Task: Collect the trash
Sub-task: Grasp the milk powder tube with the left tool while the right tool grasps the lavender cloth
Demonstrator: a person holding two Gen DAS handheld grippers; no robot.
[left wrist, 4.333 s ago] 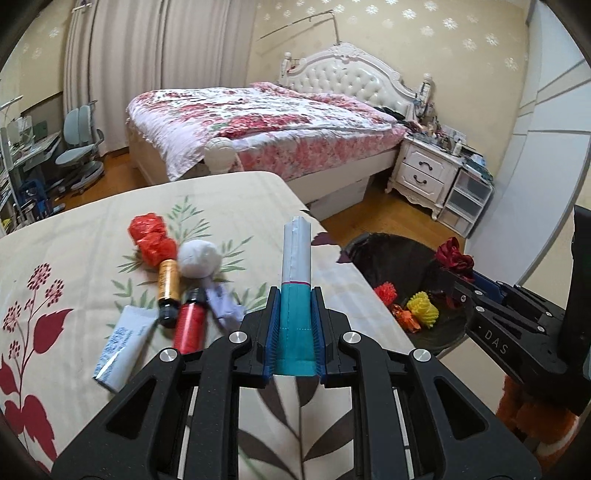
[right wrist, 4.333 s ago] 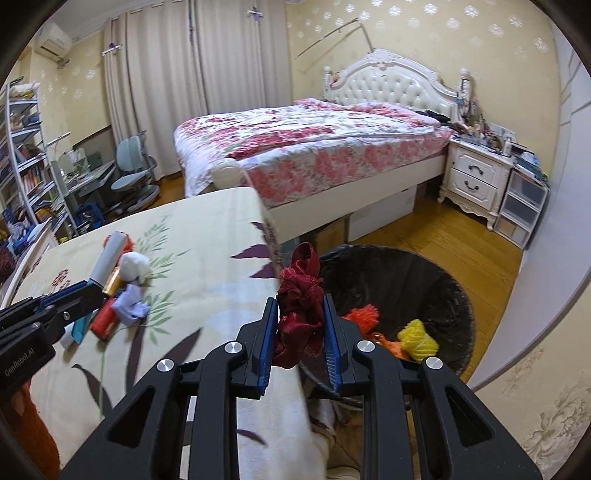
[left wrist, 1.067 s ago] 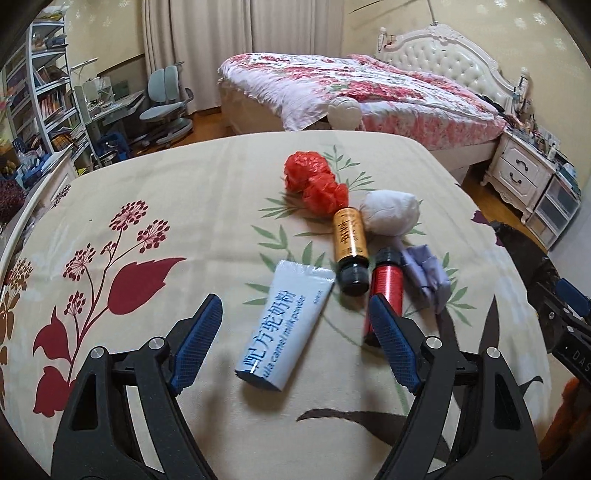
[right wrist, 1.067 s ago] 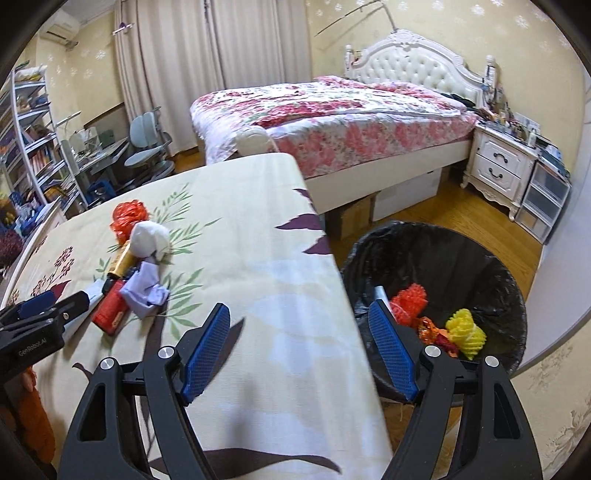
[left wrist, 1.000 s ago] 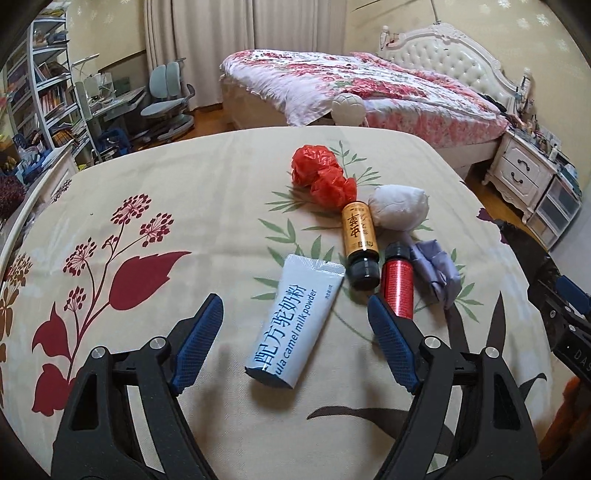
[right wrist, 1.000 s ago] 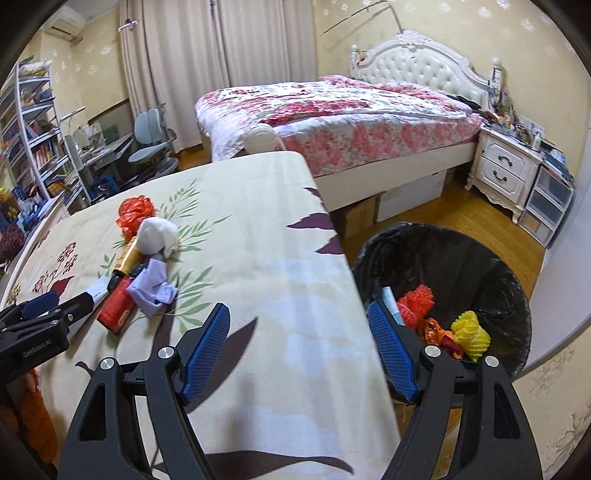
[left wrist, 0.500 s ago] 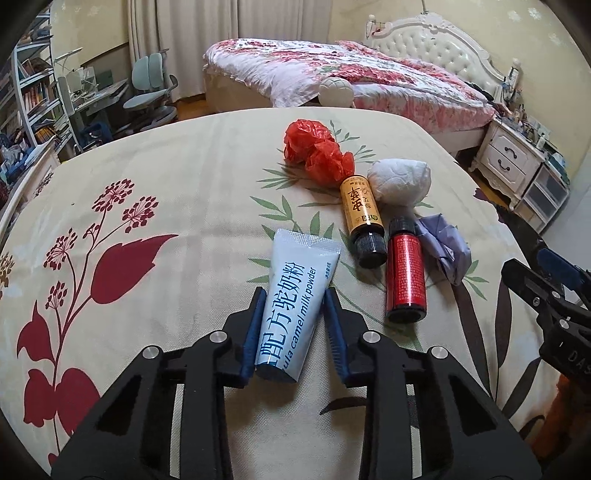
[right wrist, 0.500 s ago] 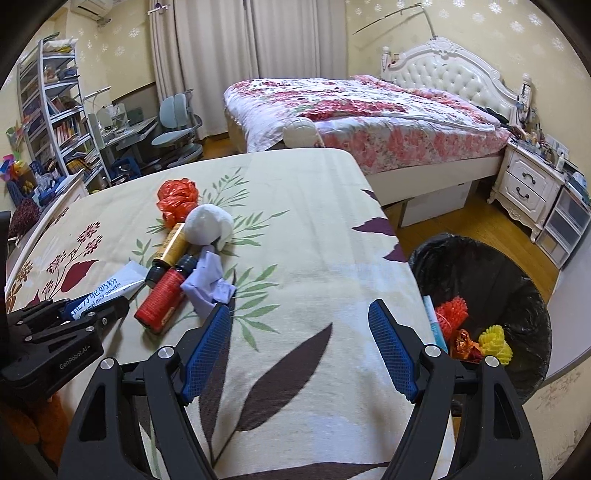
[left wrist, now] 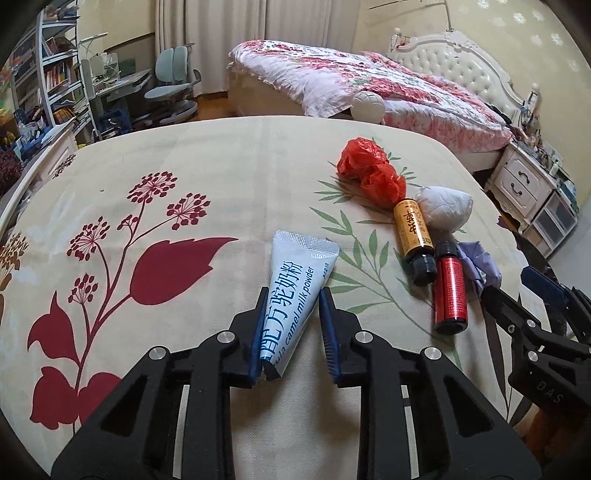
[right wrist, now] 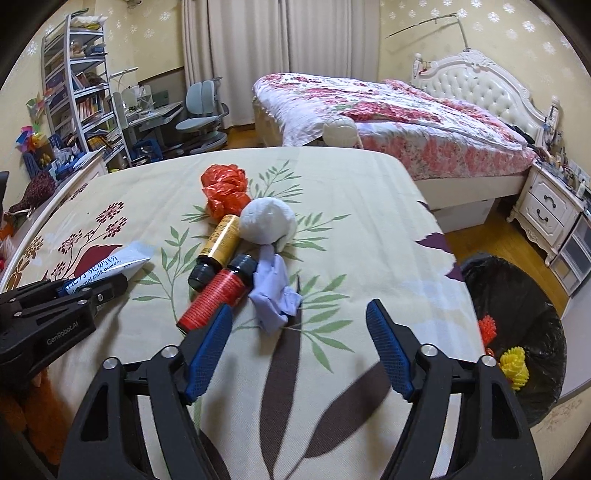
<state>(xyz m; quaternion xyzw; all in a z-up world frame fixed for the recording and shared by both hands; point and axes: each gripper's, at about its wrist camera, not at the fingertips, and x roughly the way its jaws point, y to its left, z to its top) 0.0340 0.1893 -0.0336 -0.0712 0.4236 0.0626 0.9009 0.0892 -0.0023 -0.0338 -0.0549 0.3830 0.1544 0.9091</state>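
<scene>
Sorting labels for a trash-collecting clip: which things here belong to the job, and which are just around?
Job: milk powder tube, red bottle, amber bottle, red plastic wad, white wad, lilac paper, lined bin.

Around: bed, desk chair, bookshelf, nightstand.

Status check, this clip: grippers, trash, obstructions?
Left gripper closing around sachet, grip unconfirmed. Right gripper open, empty, near purple wad. Bin clear.

Yellow snowflake wallpaper (right wrist: 517,33), floral bed (right wrist: 388,110) (tufted headboard), closed curtains (right wrist: 258,55), bookshelf (right wrist: 74,92)
</scene>
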